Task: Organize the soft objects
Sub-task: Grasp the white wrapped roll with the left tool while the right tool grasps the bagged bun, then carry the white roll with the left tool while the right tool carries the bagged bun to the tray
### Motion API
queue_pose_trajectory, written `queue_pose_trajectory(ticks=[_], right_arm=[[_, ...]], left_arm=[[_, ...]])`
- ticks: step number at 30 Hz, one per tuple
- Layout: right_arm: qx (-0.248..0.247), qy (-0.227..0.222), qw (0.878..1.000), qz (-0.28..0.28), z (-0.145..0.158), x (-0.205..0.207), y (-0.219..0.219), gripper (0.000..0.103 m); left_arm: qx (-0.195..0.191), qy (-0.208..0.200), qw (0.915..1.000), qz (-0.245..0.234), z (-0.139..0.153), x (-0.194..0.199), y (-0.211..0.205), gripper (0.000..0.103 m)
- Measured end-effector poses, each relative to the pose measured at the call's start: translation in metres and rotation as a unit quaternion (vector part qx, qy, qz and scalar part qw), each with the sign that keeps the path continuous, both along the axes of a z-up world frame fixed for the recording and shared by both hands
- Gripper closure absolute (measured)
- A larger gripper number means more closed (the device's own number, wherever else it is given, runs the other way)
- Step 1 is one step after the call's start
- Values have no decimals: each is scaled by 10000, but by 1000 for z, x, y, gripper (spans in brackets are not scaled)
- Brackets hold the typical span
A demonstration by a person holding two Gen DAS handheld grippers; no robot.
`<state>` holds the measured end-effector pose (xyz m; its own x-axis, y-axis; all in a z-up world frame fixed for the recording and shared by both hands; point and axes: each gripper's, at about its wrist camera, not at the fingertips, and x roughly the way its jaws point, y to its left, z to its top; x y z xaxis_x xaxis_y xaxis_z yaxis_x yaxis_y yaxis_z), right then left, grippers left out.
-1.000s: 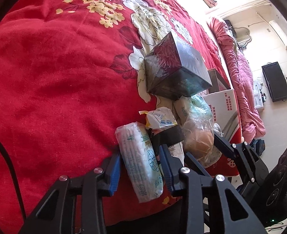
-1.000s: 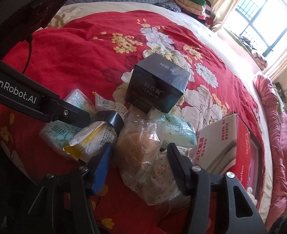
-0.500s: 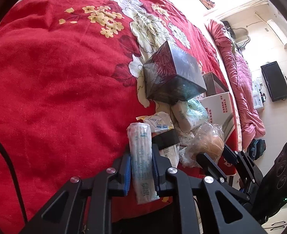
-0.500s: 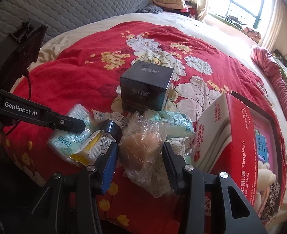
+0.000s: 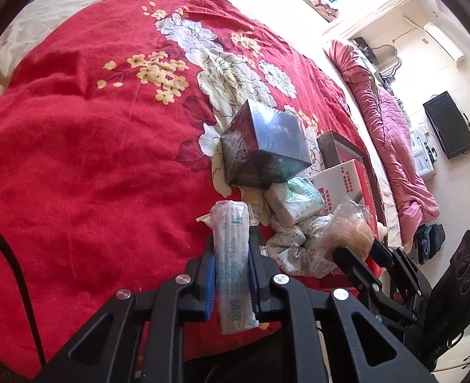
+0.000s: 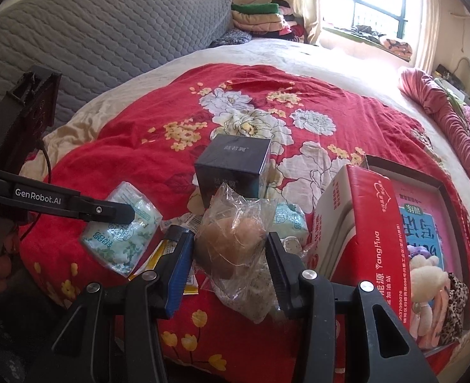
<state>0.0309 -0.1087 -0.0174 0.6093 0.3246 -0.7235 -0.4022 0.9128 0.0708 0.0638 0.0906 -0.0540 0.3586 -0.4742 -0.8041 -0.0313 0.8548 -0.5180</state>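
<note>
Writing: "GenRobot.AI" on the left gripper's (image 5: 231, 274) arm; "YangHua" on the red carton (image 6: 372, 242).
Left tool: jaws clamped tight on the tissue pack (image 5: 233, 265), squeezed thin between the blue pads.
Right tool: right gripper (image 6: 227, 274) half open, its pads against the sides of the clear bag (image 6: 235, 239) with a tan lump inside.
Surroundings: black box (image 6: 235, 169) behind the bag, on the red floral blanket (image 6: 123, 146); a second tissue pack (image 6: 290, 223) and the red carton crowd its right.

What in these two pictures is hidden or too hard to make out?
- Yellow sachet, right wrist view: mostly behind the right gripper's blue finger.
- Item in the clear bag: tan lump, blurred by crinkled plastic.
- Tissue pack print, left wrist view: too small; the left gripper's pads cover its sides.
</note>
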Motion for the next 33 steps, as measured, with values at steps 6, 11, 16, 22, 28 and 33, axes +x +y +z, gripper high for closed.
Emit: queue_pose_trajectory(ticks=[6,11,16,22,28,33], right_arm=[[202,-171,9994,-201,18,-7,-16,56],[400,-287,9980,-385,32,-14,-35,56],[552,-416,9959,-585,44,-23,-56,56],[746,-613,9917,-855,58,-34,-84,56],[881,-732,9866,-1159,65,-44,-113,56],[975,-818,9823,-1375,69,-53,-133,56]], left_arm=[[179,-265,9994,-130,25,-6,-15,85],[325,-446,9980,-298,43,-12,-36,85],[429,-617,9959,-500,61,-17,-63,85],[575,-816,9925,-709,80,-21,-91,85],[691,-968,9891,-865,93,-23,-114,85],[748,-1068,9864,-1004,100,-25,-132,85]])
